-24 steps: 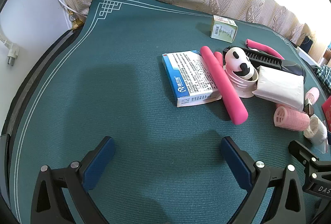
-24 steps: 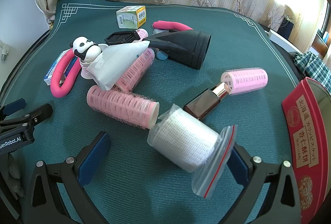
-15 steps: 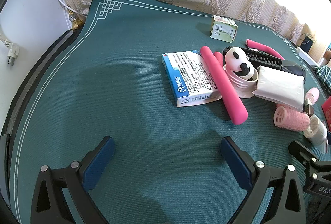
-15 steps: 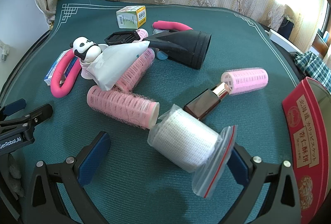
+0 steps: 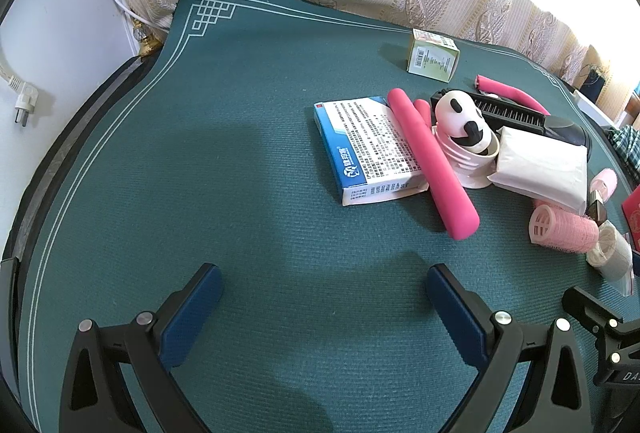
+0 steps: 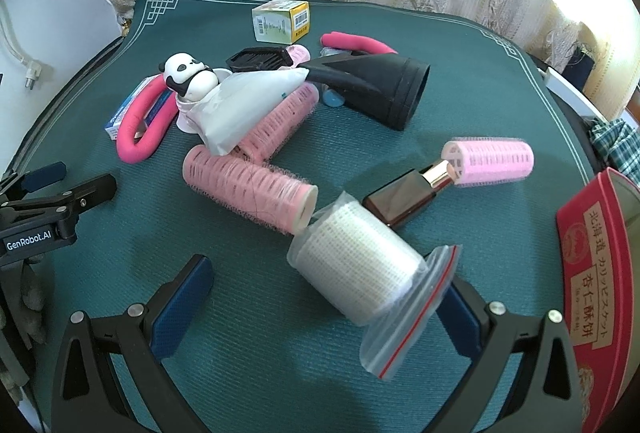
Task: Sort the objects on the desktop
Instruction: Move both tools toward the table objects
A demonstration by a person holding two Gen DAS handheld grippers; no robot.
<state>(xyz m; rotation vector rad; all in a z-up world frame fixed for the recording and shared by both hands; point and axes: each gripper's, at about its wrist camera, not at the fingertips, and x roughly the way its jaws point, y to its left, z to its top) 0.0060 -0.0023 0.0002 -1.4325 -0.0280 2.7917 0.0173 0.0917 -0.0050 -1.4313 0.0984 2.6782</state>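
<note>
A heap of small things lies on the green mat. The left wrist view has a blue-and-white medicine box with a bent pink foam roller across it, beside a panda figurine. My left gripper hangs open over bare mat, well short of the box. In the right wrist view my right gripper stands open; a white gauze roll in a clear zip bag lies just ahead, its bag edge reaching in front of the right finger. Pink hair rollers and a brown bottle lie beyond.
A black hair-dryer nozzle, a black comb, a white packet and a small yellow-green box sit further back. A red tin stands at the right edge. Curtains hang behind the table; a wall plug dangles at left.
</note>
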